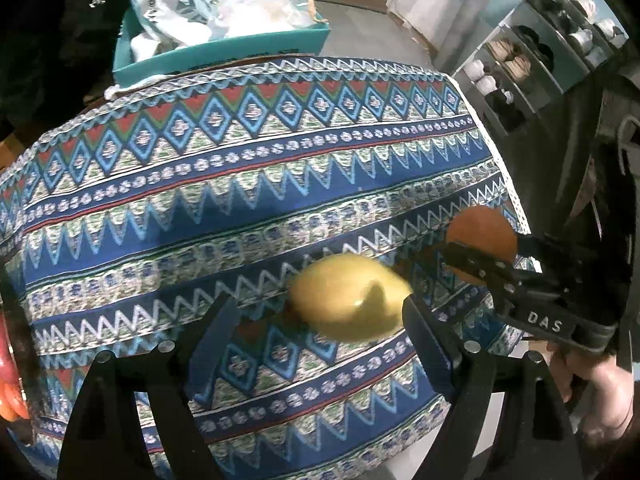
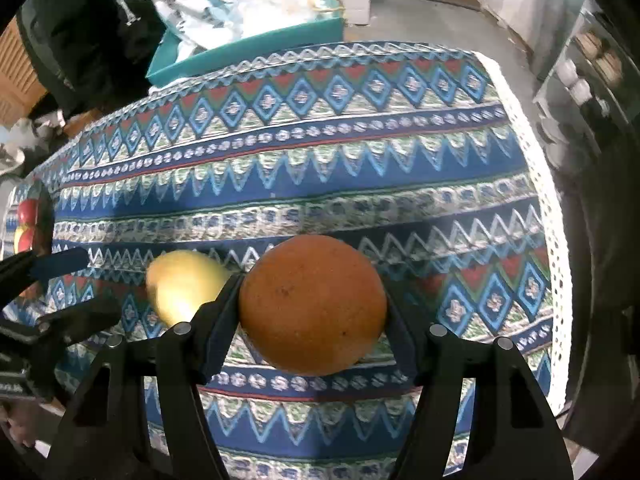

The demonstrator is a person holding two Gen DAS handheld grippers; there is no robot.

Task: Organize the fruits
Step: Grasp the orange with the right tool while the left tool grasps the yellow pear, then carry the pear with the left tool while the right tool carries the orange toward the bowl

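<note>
Red fruit [image 1: 6, 380] cut by left edge, kind unclear. Yellow fruit [image 1: 350, 296] motion-blurred. Orange [image 1: 480, 236] partly hidden behind right gripper [image 1: 480, 264].

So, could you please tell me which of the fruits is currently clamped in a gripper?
The orange, shut between the right gripper pads. The yellow fruit only sits ahead of the open left gripper, unclamped.

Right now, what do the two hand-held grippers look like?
Both are black plastic. The left hand-held gripper has two flat tapered fingers with dark blue pads and round silver pins at the joints. The right hand-held gripper matches it, with white "DAS" lettering on its side.
</note>
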